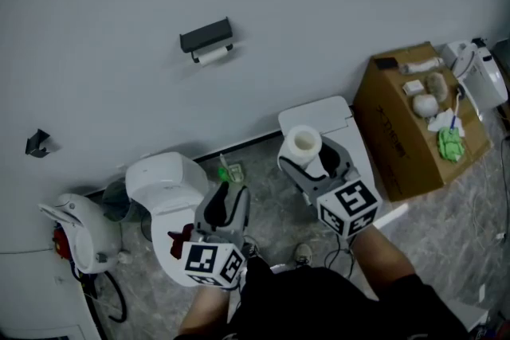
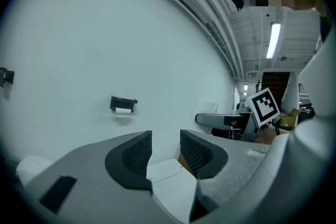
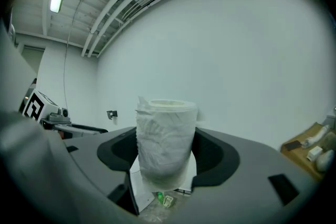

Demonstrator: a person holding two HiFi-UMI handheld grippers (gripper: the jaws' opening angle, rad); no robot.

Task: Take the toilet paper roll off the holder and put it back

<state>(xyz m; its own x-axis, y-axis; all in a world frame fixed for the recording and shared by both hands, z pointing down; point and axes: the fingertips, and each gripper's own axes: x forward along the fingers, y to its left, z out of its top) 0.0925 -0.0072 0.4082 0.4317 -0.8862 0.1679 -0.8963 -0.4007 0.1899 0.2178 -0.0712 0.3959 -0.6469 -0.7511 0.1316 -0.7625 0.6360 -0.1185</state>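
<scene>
A white toilet paper roll (image 1: 304, 144) (image 3: 165, 139) stands upright between the jaws of my right gripper (image 1: 315, 163) (image 3: 167, 157), which is shut on it, low in front of the wall. The black wall holder (image 1: 205, 36) (image 2: 123, 103) hangs higher up and to the left, with a small white roll (image 1: 212, 55) under its cover. My left gripper (image 1: 225, 199) (image 2: 165, 152) is beside the right one, over the toilet. Its jaws stand apart with nothing between them. Both grippers point roughly level toward the wall, well short of the holder.
A white toilet (image 1: 163, 183) stands below the left gripper and a white cabinet (image 1: 323, 114) behind the right one. A cardboard box (image 1: 398, 143) with small items on top stands at the right. A white appliance (image 1: 76, 231) is at the left and a dark hook (image 1: 36, 143) on the wall.
</scene>
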